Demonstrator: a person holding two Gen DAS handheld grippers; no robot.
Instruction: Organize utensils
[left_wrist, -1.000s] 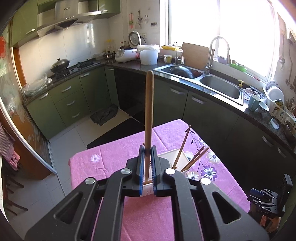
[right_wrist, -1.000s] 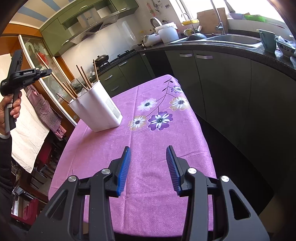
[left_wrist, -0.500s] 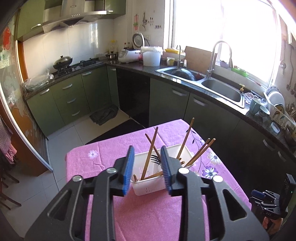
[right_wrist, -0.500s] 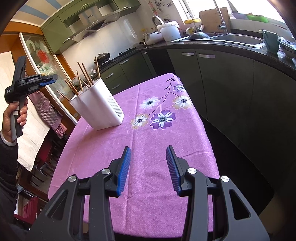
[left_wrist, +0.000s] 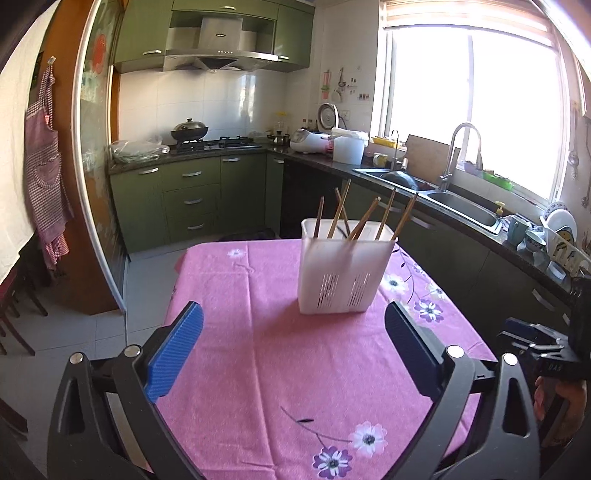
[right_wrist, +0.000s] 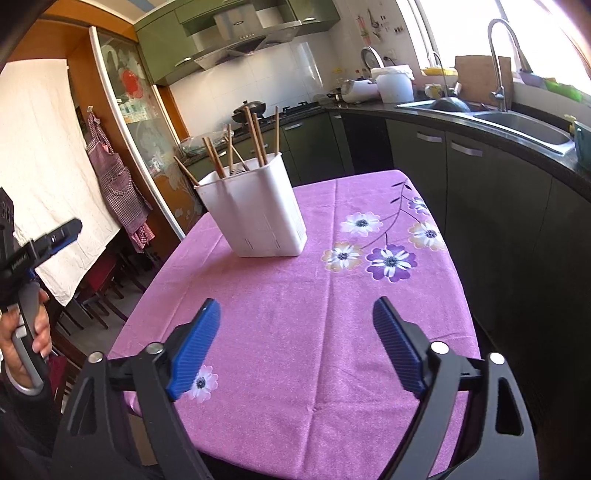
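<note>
Gone from the left gripper (left_wrist: 293, 345) is the wooden chopstick it had clamped a second ago; its fingers (left_wrist: 175, 352) now stand wide apart with nothing between them, and it has pulled back from above the white holder (left_wrist: 341, 275) to a lower spot near the tabletop (left_wrist: 258, 369) edge. That chopstick now appears to stand with the other chopsticks (left_wrist: 364, 221) leaning inside the holder, which sits upright on the pink cloth. The right gripper (right_wrist: 295, 347) has also spread its fingers wider and holds nothing, hovering over bare cloth. No loose utensil shows on the tabletop in either view, so the sorting looks finished or close to it.
</note>
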